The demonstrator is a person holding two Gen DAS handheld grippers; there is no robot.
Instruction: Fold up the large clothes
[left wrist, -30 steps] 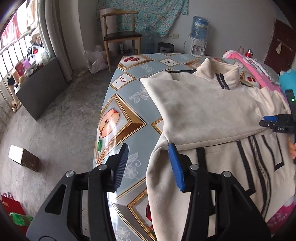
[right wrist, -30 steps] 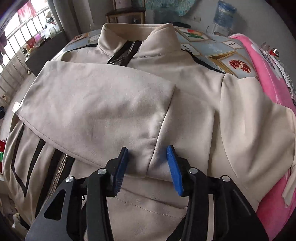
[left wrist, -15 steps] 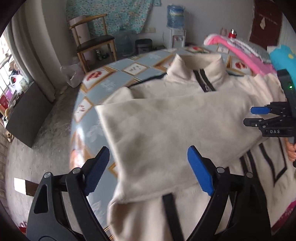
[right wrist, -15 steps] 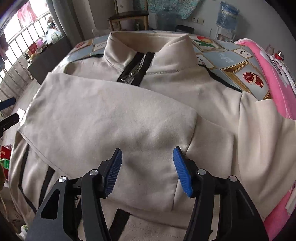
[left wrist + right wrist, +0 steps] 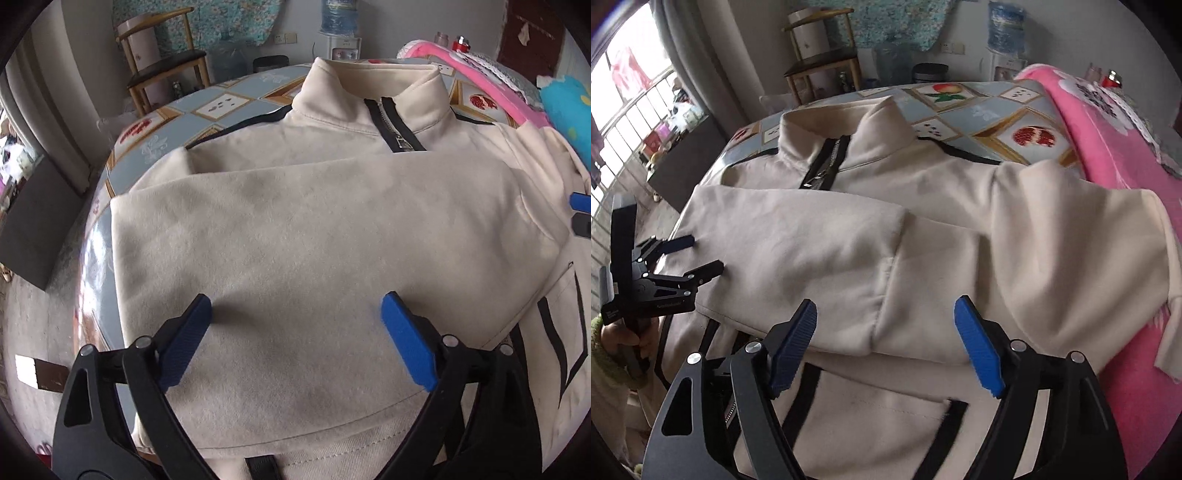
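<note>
A cream zip-up jacket (image 5: pixel 314 229) with black stripes lies flat on the patterned table (image 5: pixel 221 107), collar away from me. One sleeve (image 5: pixel 812 251) is folded across its chest. My left gripper (image 5: pixel 295 332) is open and empty, hovering over the folded sleeve. My right gripper (image 5: pixel 886 343) is open and empty above the sleeve's cuff end. The left gripper also shows in the right wrist view (image 5: pixel 698 254), at the sleeve's left edge. The other sleeve (image 5: pixel 1071 258) lies spread to the right, against the pink blanket.
A pink blanket (image 5: pixel 1126 155) lies along the table's right side. A wooden chair (image 5: pixel 162 62) and a water dispenser (image 5: pixel 340 33) stand behind the table. A dark cabinet (image 5: pixel 37 221) is on the floor to the left.
Both grippers have opened wider. The left gripper has moved right from the table's left edge to over the folded sleeve. The right gripper has drawn back a little.
</note>
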